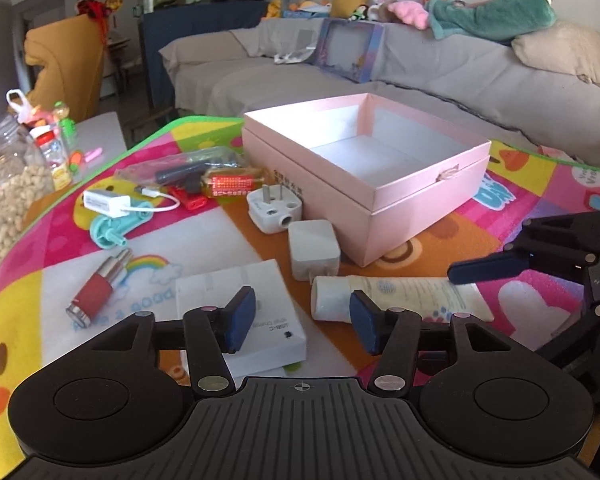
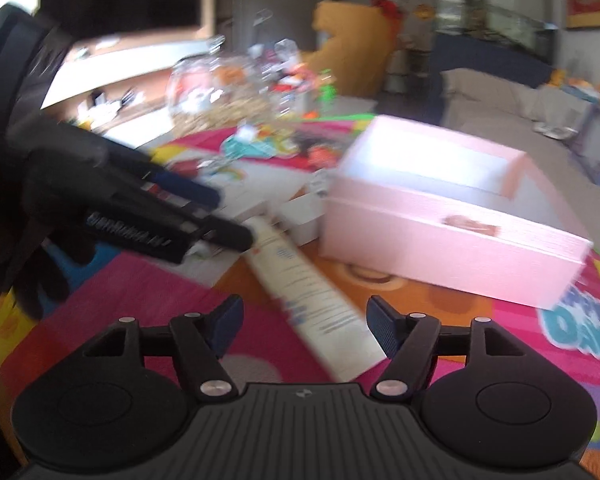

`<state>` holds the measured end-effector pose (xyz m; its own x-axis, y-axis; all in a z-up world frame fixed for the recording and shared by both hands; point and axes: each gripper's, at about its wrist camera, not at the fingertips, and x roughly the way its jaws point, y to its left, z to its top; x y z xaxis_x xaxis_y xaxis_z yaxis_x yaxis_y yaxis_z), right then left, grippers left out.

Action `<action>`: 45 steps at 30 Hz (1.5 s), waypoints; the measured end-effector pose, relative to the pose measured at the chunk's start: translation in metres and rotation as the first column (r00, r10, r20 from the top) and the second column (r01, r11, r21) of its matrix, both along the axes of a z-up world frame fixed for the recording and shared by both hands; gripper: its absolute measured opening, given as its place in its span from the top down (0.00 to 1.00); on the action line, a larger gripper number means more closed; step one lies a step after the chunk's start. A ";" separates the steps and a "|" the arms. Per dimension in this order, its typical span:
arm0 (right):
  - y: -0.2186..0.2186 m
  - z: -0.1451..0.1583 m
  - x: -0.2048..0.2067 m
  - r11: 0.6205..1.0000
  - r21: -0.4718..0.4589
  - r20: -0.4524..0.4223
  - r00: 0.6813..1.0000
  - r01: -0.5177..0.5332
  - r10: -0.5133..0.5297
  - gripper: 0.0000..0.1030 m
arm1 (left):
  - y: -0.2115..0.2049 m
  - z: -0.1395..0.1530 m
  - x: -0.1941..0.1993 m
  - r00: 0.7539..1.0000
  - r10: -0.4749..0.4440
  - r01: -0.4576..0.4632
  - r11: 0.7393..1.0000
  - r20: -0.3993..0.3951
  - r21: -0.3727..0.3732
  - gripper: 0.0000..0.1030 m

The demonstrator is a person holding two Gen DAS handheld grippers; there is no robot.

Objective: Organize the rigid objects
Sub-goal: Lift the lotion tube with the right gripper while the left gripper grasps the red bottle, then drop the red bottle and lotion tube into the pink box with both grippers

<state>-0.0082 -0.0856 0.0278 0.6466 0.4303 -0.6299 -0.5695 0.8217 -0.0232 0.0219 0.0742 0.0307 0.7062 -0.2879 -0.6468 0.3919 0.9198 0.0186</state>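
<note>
Both hand-held grippers, left [image 1: 302, 322] and right [image 2: 304, 326], were open and empty; the cream tube [image 2: 312, 296], probably next, should be gripped mid-body.

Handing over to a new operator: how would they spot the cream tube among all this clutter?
Find the open pink box on the colourful mat. In front of its near corner a pale cream tube lies flat, beside a white square charger. It is the only long tube with fine print and a white cap.
</note>
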 end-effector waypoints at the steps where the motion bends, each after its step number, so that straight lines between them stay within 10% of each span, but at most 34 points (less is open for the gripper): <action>1: 0.006 0.000 0.000 1.000 -0.015 0.011 1.000 -0.001 0.001 0.33 | 0.003 0.001 0.000 1.000 0.020 -0.021 1.000 0.007 0.021 0.45; 16: 0.013 -0.004 0.002 1.000 -0.004 -0.043 0.999 -0.023 0.023 0.50 | 0.068 0.026 0.024 0.988 0.144 -0.145 0.989 0.055 0.010 0.48; 24: 0.032 0.001 0.004 0.996 -0.073 0.013 0.999 -0.052 0.053 0.50 | 0.094 -0.009 0.089 0.976 0.198 -0.186 0.974 -0.088 0.130 0.46; 28: 0.045 0.002 0.017 0.993 -0.065 -0.003 0.996 -0.094 0.094 0.50 | 0.098 -0.014 0.097 0.974 0.210 -0.204 0.976 -0.090 0.075 0.47; 34: 0.047 0.003 0.025 0.996 -0.015 -0.084 0.993 -0.089 0.087 0.74 | 0.105 -0.018 0.078 0.973 0.220 -0.220 0.975 -0.069 0.018 0.48; 37: 0.031 0.005 0.017 0.998 0.019 -0.108 0.992 -0.057 0.058 0.75 | 0.103 -0.021 0.064 0.980 0.200 -0.200 0.980 -0.013 0.011 0.76; 45: -0.047 0.022 -0.012 0.980 0.106 -0.101 0.982 0.168 -0.157 0.75 | 0.075 -0.007 0.016 0.993 0.099 -0.103 0.993 0.062 0.058 0.77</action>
